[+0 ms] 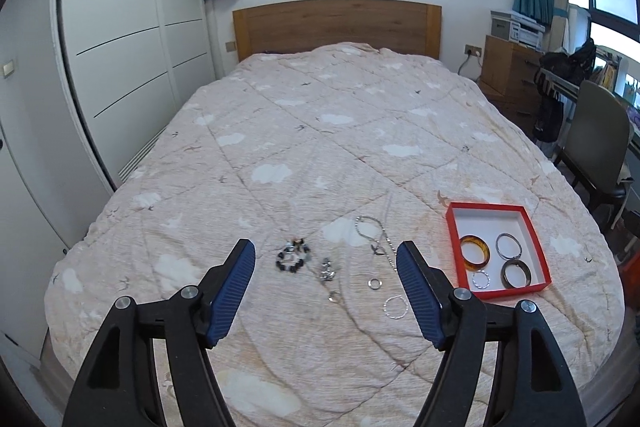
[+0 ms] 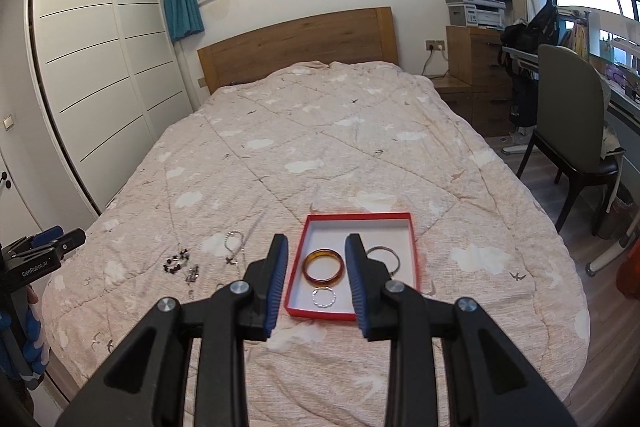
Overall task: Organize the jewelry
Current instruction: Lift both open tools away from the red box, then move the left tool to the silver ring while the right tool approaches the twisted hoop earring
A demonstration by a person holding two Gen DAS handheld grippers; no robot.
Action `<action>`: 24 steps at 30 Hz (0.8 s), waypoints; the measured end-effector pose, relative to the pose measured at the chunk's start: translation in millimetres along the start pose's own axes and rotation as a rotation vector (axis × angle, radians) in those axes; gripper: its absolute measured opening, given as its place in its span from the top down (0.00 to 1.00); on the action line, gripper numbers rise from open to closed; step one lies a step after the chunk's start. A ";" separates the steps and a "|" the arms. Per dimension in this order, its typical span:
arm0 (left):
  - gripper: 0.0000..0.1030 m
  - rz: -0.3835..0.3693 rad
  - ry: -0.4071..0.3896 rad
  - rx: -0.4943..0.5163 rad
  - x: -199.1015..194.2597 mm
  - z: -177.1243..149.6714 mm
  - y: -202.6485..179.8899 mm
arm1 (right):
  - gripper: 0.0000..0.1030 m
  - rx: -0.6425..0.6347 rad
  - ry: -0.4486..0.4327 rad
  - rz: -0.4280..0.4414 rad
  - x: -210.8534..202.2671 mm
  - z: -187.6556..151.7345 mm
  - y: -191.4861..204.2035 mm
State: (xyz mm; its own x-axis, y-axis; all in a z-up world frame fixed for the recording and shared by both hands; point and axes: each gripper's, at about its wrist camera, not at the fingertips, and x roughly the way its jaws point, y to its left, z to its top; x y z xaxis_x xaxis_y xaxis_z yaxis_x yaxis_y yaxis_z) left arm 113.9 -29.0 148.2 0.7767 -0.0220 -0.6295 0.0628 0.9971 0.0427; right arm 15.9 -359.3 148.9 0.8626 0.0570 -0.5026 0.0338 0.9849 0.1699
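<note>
Pink bed cover (image 1: pixel 320 131) fills the left view. Left gripper (image 1: pixel 326 265) is wide open, holding nothing; loose jewelry (image 1: pixel 292 257) lies between its fingers. In the right view, the right gripper (image 2: pixel 316 263) gapes, empty, with the red box (image 2: pixel 298 277) beyond its fingertips.

In the right wrist view, the right tongs (image 2: pixel 316 281) stand in front of the red box (image 2: pixel 412 227). One blue finger (image 2: pixel 358 283) hides part of the silver bangle (image 2: pixel 386 253). The dark bangle (image 1: pixel 516 273), seen in the left view, is fully hidden here. The other tongs (image 2: pixel 40 251) are cut off by the left edge. In the left wrist view, the little silver lump (image 1: pixel 328 271) near the black bead bracelet (image 1: pixel 292 255) is too small to tell. The thin chain (image 1: pixel 388 247) slips behind the right blue finger (image 1: pixel 416 291). The near end of the bed (image 1: pixel 320 147) is cut off.
</note>
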 end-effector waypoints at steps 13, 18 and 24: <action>0.28 0.057 -0.020 -0.069 -34.9 -29.8 59.7 | 0.72 -0.027 -0.012 0.054 -18.2 -10.6 37.4; 0.28 0.069 -0.014 -0.087 -34.2 -40.2 73.0 | 0.72 -0.045 0.009 0.073 -11.0 -17.5 52.3; 0.28 0.065 0.029 -0.110 -15.1 -55.5 84.3 | 0.72 -0.071 0.046 0.090 7.7 -26.5 69.1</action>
State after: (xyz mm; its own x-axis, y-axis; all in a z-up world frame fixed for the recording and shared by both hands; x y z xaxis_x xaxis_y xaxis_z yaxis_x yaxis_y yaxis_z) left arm 72.7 59.4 118.2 0.7583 0.0436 -0.6505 -0.0576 0.9983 -0.0003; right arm 11.5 -286.5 134.3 0.8364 0.1518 -0.5266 -0.0803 0.9844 0.1563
